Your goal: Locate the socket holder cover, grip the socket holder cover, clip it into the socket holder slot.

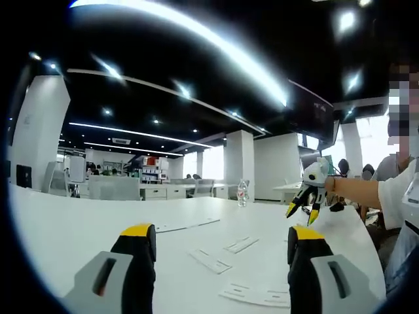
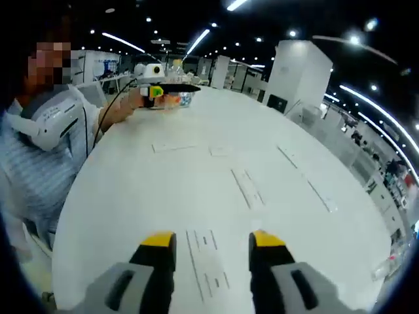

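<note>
The white desk [image 2: 131, 190] carries about 6 flat white socket holder pieces. 1 piece [image 2: 208, 261] lies directly ahead between the right gripper [image 2: 212, 252] fingers, untouched. Left gripper [image 1: 222, 242] fingers are spread, holding nothing; 2 strips [image 1: 211, 261] lie beyond them.

A: Ceiling strip lights [image 1: 196, 33] streak bright overhead, and the white table [image 2: 196, 190] glares evenly with barely any shadow.

B: Fisheye bends the edges; the window [image 1: 373, 140] blows out, and the far background is perhaps slightly soft.
</note>
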A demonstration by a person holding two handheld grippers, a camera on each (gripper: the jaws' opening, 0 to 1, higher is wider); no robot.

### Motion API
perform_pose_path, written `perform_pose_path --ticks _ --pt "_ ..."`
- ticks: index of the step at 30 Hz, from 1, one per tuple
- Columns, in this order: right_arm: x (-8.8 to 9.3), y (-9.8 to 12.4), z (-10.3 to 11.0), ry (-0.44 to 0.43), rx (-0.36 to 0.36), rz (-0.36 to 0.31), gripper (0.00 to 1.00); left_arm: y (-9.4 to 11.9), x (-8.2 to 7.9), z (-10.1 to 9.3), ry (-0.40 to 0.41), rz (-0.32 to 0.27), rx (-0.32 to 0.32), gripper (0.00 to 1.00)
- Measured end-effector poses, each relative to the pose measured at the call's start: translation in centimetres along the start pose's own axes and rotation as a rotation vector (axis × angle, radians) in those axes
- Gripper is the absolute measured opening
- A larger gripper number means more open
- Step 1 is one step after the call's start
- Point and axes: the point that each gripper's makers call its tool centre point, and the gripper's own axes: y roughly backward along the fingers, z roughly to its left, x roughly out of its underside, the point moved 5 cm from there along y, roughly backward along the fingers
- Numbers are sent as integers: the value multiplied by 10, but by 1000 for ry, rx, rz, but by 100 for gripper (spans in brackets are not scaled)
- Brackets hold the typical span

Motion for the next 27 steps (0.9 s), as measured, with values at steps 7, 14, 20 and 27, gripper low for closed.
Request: perform_pose_path --ticks 7,14,20,27 --pt "4 -12 -5 39 -77 222 43 0 1 1 -2 5 -1 83" --pt "7 -19 -9 60 -124 363 41 0 1 1 -3 4 2 83" --pt "7 -26 -7 84 -169 453 39 -1 2 1 -3 9 7 83" --pt "7 -33 -5 102 -214 528 38 -1 5 -2 -11 35 31 83"
